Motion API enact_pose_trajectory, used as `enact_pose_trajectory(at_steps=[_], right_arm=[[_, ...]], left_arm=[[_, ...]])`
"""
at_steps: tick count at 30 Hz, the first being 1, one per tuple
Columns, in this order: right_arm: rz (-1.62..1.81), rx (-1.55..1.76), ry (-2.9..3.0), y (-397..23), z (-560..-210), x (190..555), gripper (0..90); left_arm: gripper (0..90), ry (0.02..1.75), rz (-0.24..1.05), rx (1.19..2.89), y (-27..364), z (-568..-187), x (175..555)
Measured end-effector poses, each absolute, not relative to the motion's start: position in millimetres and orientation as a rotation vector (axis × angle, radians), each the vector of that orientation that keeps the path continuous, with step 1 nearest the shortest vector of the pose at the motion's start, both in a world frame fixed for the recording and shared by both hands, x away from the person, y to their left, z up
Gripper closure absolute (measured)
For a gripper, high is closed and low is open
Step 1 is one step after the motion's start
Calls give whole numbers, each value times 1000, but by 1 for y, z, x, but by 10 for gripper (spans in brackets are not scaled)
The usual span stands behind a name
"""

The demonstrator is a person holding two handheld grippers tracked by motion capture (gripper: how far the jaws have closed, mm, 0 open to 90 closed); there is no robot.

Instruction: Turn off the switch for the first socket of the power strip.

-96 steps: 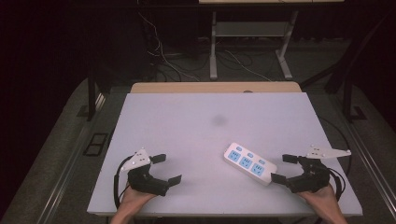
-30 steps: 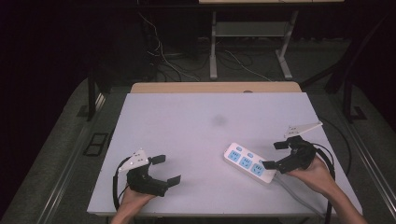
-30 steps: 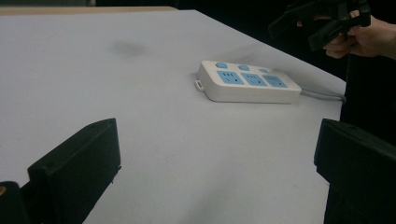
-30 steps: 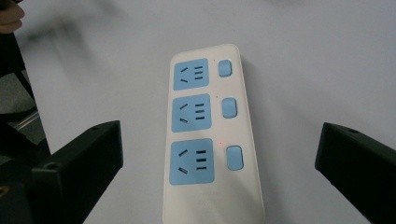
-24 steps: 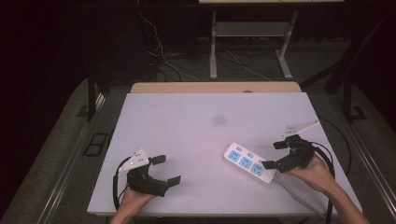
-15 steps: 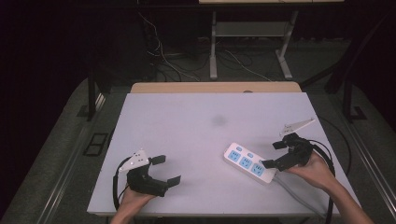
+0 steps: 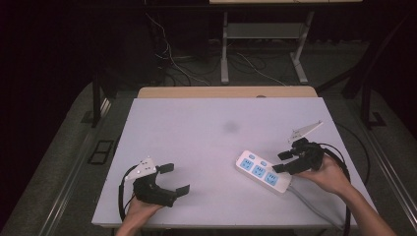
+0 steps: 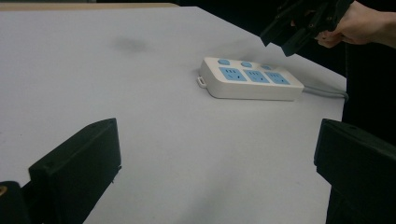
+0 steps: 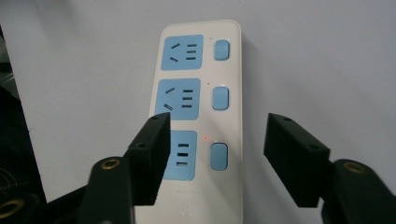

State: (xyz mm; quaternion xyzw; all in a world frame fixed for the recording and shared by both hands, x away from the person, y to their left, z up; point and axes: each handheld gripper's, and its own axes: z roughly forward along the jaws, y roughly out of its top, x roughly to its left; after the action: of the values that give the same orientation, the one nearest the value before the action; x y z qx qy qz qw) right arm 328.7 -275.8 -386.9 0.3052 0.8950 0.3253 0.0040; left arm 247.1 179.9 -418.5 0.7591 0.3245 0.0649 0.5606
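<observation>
A white power strip with blue sockets and blue switches lies at the front right of the white table. It also lies flat in the left gripper view. My right gripper hovers over the strip's cable end. In its own view the jaws stand half apart above the strip, with the pads off it. Those jaws have just been closing, and nothing is gripped. A small red light glows beside the nearest switch. My left gripper rests at the front left, open and empty.
The strip's grey cable runs off toward the table's front right edge. A faint dark smudge marks the table's middle. A wooden strip borders the far edge, with cables and stand legs on the floor beyond.
The right gripper came in from the front right corner to the strip's cable end, and its jaws have narrowed over the last second. The left gripper and the strip have not moved.
</observation>
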Motion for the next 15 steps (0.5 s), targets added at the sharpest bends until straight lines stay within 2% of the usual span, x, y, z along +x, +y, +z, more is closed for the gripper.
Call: enact_pose_trajectory(at_steps=[5, 7, 8, 11, 12, 15], right_arm=[[998, 954, 2819, -275, -389, 331, 591], [997, 950, 2818, -275, -389, 331, 619], [1003, 946, 2821, -276, -389, 331, 673], [1009, 946, 2823, -276, -389, 331, 752], [1009, 946, 2823, -276, -389, 331, 752], [1004, 949, 2840, -276, -390, 332, 834]], left_arm=[[0, 767, 154, 1783, 181, -419, 248], [0, 768, 153, 1783, 181, -419, 248], [0, 768, 150, 1782, 181, -419, 248], [0, 769, 150, 1782, 181, -419, 248], [0, 770, 150, 1780, 181, -419, 248], [0, 769, 151, 1781, 181, -419, 248]])
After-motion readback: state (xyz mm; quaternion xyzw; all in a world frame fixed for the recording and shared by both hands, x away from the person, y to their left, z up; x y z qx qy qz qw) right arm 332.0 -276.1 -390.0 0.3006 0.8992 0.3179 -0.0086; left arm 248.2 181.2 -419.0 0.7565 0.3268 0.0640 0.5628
